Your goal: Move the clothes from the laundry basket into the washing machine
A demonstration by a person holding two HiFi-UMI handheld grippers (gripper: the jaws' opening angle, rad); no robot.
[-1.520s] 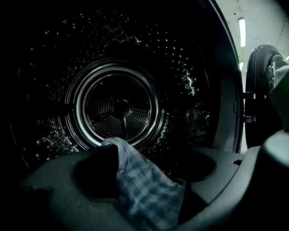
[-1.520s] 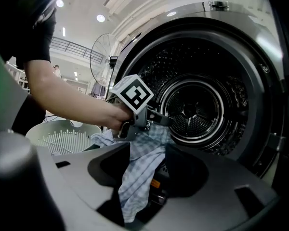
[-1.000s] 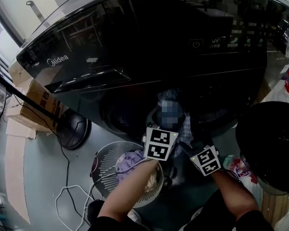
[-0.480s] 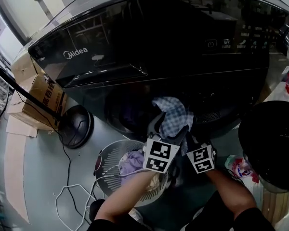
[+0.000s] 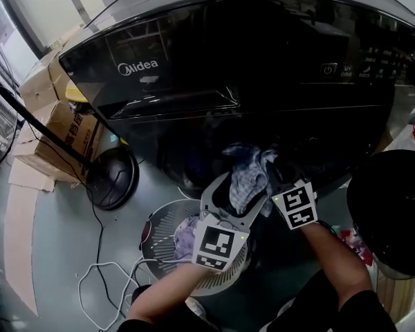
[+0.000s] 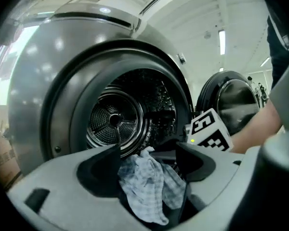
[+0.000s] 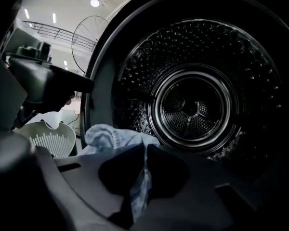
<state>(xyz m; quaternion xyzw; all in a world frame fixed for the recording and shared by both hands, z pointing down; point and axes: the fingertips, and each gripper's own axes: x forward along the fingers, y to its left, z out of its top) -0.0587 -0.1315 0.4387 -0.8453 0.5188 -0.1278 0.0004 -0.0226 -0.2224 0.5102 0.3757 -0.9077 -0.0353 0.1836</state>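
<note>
A blue-and-white checked cloth [image 5: 247, 175] hangs in front of the open drum [image 6: 118, 121] of the dark washing machine [image 5: 194, 75]. My left gripper [image 5: 243, 185] has its jaws wide around the bunched cloth [image 6: 147, 186], which fills the gap between them. My right gripper [image 5: 275, 171] is just to its right, shut on a fold of the same cloth [image 7: 115, 138]. The drum [image 7: 195, 109] lies straight ahead of it. The white laundry basket [image 5: 159, 230] sits on the floor below, with a purple garment [image 5: 185, 239] in it.
The round machine door [image 5: 391, 213] stands open on the right. Cardboard boxes [image 5: 55, 126], a black fan base [image 5: 114, 178] and a loose white cable [image 5: 104, 282] lie on the floor at the left. A colourful bag [image 5: 349, 241] sits beside the door.
Both grippers have risen from above the basket toward the machine's opening, carrying the checked cloth. The right gripper has closed on the cloth.
</note>
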